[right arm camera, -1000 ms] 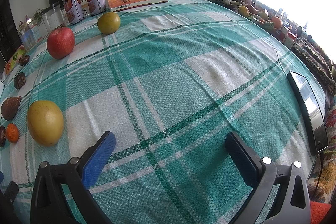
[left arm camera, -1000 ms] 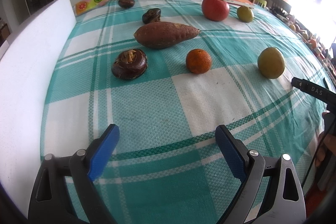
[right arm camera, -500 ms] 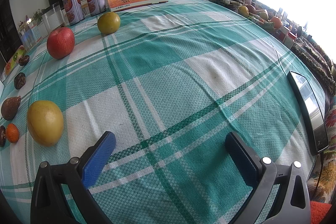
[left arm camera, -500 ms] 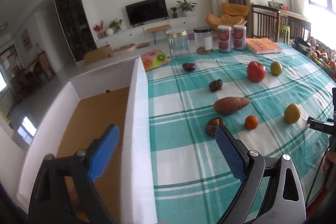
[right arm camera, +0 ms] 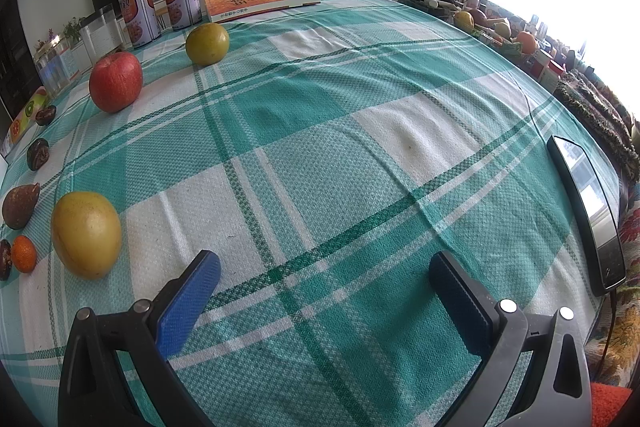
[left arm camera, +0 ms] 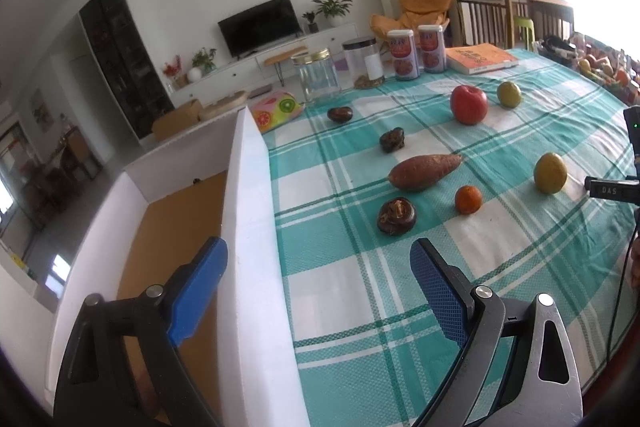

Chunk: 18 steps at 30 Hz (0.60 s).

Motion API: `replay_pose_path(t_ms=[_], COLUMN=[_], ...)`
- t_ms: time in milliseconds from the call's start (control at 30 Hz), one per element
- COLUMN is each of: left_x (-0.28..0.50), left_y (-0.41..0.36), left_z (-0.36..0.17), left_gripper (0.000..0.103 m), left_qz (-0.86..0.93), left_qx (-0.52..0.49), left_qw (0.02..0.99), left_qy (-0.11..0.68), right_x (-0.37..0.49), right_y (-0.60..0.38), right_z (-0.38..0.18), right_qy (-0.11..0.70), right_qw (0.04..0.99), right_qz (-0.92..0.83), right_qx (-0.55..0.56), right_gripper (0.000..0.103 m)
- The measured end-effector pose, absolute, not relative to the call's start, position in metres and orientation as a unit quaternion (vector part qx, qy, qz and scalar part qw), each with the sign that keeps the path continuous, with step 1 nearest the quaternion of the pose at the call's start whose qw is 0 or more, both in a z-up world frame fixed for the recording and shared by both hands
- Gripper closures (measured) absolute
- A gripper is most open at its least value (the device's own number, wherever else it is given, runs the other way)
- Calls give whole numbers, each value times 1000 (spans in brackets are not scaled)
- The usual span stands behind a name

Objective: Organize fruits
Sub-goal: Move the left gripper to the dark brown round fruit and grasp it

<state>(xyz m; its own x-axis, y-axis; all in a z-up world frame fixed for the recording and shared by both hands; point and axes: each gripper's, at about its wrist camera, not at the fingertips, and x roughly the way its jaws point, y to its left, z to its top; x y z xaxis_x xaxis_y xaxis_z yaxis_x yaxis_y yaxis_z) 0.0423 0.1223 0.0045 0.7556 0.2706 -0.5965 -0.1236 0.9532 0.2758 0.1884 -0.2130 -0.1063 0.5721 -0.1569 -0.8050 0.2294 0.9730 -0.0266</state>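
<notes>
My left gripper (left arm camera: 320, 279) is open and empty, raised over the right wall of a white box (left arm camera: 244, 211) with a brown floor. On the green plaid cloth lie a small orange (left arm camera: 468, 199), a yellow fruit (left arm camera: 550, 173), a red apple (left arm camera: 468, 104), a green-yellow fruit (left arm camera: 509, 93), a sweet potato (left arm camera: 424, 171) and three dark brown items, the nearest (left arm camera: 396, 215). My right gripper (right arm camera: 324, 283) is open and empty, low over the cloth, with the yellow fruit (right arm camera: 86, 233) to its left and the apple (right arm camera: 115, 81) farther back.
Two cans (left arm camera: 416, 53), two jars (left arm camera: 316, 75) and an orange book (left arm camera: 480, 57) stand at the table's far edge. A phone (right arm camera: 588, 207) lies at the right edge. A fruit-print pouch (left arm camera: 278, 109) lies behind the box. More items crowd the far right side (right arm camera: 500, 27).
My left gripper rose and pulled back to the left, from low over the cloth to above the box wall. The right gripper has not moved.
</notes>
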Motion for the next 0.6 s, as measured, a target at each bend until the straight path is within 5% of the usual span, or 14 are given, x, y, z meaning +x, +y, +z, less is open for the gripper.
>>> replay_pose_path(t_ms=[267, 467, 600], left_x=[39, 20, 40], left_y=[119, 88, 73], left_z=[11, 35, 21], left_gripper=[9, 9, 9], left_qz=[119, 116, 36], left_qx=[92, 120, 79], left_qw=[931, 951, 944], left_qy=[332, 261, 318], right_x=[188, 188, 188], right_y=[-213, -213, -213], right_z=[-106, -106, -106], right_qy=[450, 450, 450], right_qw=[886, 886, 886], right_qz=[-109, -109, -109], right_qx=[40, 40, 40], right_gripper=[0, 0, 0])
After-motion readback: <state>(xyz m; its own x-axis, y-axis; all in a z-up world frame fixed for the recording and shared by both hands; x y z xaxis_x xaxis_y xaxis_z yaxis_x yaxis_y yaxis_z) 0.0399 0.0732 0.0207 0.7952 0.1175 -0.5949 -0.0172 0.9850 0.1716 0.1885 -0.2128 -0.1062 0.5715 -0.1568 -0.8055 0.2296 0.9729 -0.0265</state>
